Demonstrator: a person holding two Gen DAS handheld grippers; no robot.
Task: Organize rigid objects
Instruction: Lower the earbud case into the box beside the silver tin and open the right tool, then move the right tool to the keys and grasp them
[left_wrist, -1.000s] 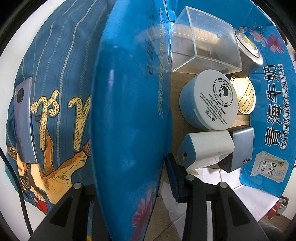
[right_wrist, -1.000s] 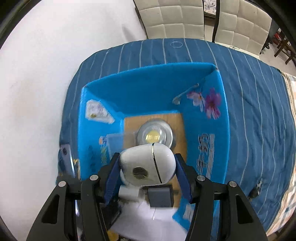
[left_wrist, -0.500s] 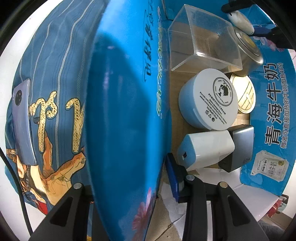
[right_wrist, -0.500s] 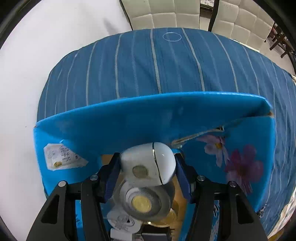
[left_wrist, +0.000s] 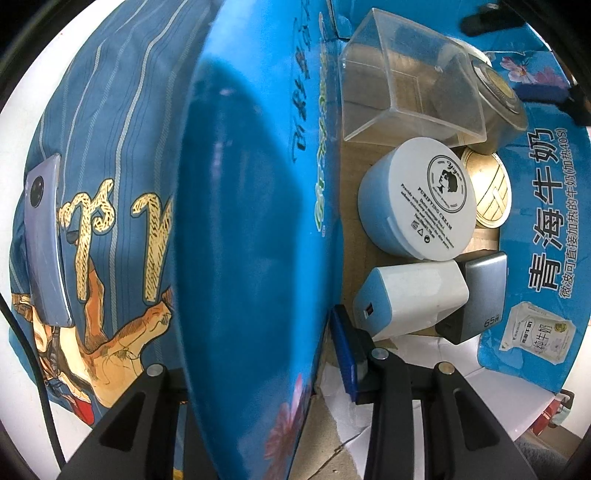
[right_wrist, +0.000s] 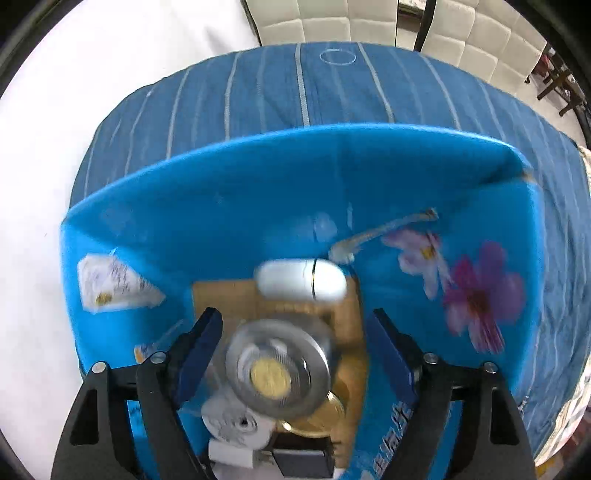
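Here we had the left hand-held gripper (left_wrist: 255, 373) clenched on the blue box's (left_wrist: 251, 221) side wall, steadying it. Our right hand-held gripper (right_wrist: 293, 354) was opening, nothing between its pads; the white case (right_wrist: 301, 279) lay free at twelve o'clock of them, against the far wall beyond the silver tin (right_wrist: 277, 373). Best, we judged, to lift straight up and spare the neighbours.

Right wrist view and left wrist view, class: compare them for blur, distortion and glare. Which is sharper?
Left wrist view: sharp; the print on the cream jar is legible, fisheye bends the blue box wall, faint glare on the clear plastic box. Right wrist view: motion-blurred; the white capsule case and box flowers smear.
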